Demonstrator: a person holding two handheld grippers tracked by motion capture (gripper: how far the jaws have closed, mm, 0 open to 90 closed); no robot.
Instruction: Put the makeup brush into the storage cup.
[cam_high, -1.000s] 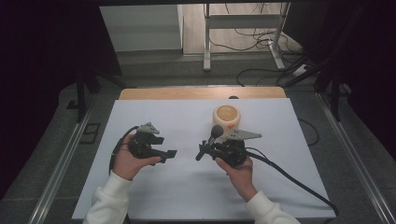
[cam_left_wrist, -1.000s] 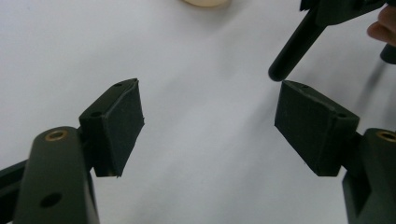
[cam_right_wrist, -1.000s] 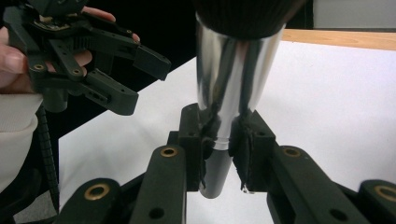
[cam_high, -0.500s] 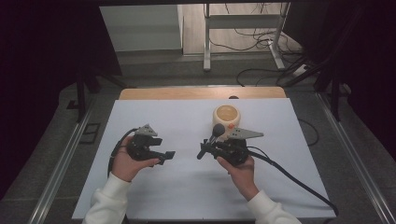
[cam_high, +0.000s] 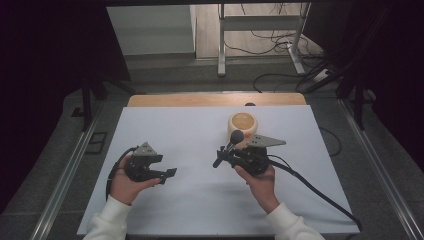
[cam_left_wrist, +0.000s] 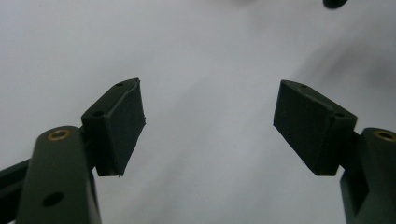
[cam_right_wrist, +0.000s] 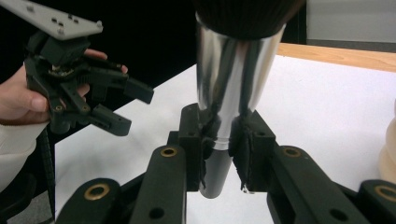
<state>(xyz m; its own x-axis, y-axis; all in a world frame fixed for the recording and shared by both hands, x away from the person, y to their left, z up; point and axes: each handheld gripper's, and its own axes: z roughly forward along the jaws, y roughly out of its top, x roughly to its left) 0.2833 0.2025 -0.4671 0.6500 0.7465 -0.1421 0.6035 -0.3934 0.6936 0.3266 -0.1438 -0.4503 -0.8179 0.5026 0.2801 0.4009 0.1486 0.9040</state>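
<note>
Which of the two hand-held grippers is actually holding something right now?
The right hand-held gripper: its jaws are clamped on the shiny metal ferrule of a brush. The left hand-held gripper has its jaws spread wide with bare white table between them.

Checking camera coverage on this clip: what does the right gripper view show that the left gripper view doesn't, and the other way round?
Right gripper view: the right hand-held gripper shut on a brush at its silver ferrule, the left hand-held gripper held in a hand, the wooden table edge, a cream object at the frame edge. Left gripper view: its own jaws wide apart with nothing between, a dark blur at the top edge. Shared: the white tabletop.
</note>
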